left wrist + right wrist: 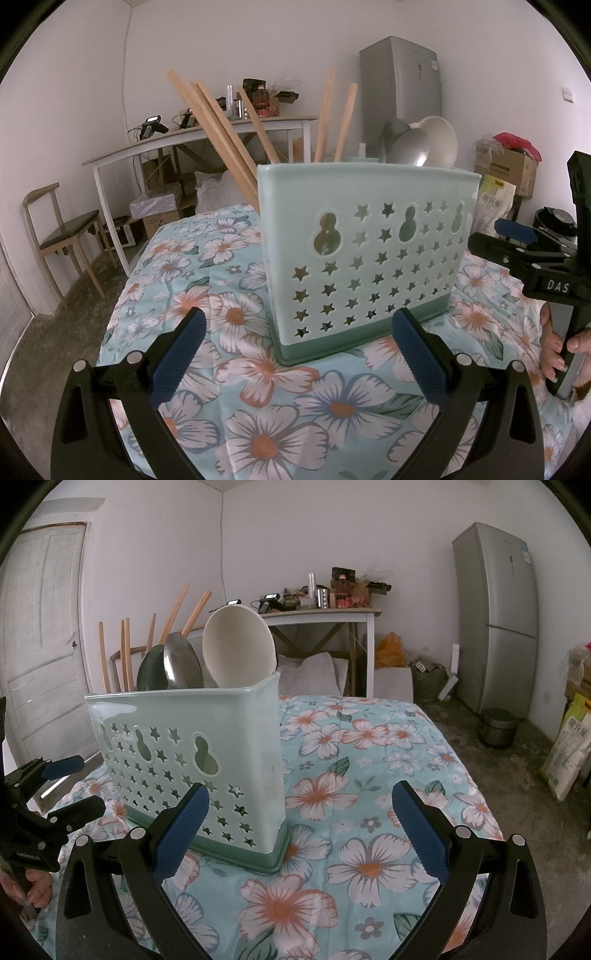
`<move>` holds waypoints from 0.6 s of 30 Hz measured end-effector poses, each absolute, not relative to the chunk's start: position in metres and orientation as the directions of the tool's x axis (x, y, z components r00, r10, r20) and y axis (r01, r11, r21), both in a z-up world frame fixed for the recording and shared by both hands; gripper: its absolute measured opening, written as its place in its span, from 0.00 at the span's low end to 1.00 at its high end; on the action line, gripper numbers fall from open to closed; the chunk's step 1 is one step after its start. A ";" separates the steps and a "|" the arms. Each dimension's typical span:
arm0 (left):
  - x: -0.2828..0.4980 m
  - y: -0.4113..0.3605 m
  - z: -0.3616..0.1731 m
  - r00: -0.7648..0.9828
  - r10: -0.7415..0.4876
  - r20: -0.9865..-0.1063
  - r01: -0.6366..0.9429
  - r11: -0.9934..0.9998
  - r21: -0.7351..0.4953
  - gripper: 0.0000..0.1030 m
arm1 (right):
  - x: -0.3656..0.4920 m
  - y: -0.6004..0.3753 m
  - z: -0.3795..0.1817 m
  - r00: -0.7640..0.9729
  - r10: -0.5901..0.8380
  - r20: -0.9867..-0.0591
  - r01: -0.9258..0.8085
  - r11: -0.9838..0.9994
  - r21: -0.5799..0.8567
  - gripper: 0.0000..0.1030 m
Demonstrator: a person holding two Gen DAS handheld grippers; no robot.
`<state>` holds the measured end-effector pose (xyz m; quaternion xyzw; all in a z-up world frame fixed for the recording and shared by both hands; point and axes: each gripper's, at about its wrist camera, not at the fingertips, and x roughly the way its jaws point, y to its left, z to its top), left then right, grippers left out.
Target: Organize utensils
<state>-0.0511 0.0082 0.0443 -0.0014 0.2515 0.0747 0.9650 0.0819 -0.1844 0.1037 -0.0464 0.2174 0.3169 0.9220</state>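
A mint-green utensil holder (369, 251) with star-shaped holes stands upright on the floral tablecloth (229, 354). It also shows in the right wrist view (192, 753). Several wooden chopsticks (221, 125) lean out of its left compartment. A white spoon (238, 650), a steel spoon (183, 661) and a dark spoon (151, 674) stick out of the right compartment. My left gripper (299, 350) is open and empty just in front of the holder. My right gripper (301, 830) is open and empty at the holder's right front corner.
A white side table (325, 614) with clutter stands at the back wall. A grey fridge (495, 616) stands to the right, a wooden chair (59, 229) to the left. Boxes and bags lie on the floor. The table's far edge lies behind the holder.
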 end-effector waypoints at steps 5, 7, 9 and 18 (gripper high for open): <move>-0.049 0.009 0.046 0.857 0.150 -0.493 -0.151 0.988 0.038 0.96 | 0.083 -0.184 0.104 0.703 0.563 -0.436 -0.603 0.796 0.054 0.92; -0.048 0.011 0.047 0.857 0.146 -0.494 -0.149 0.988 0.034 0.96 | 0.082 -0.185 0.104 0.704 0.562 -0.433 -0.602 0.797 0.056 0.93; -0.048 0.011 0.047 0.858 0.152 -0.490 -0.155 0.987 0.036 0.96 | 0.081 -0.184 0.105 0.707 0.561 -0.429 -0.601 0.797 0.052 0.93; -0.049 0.013 0.045 0.861 0.160 -0.483 -0.159 0.986 0.043 0.96 | 0.080 -0.181 0.104 0.708 0.558 -0.433 -0.600 0.799 0.049 0.93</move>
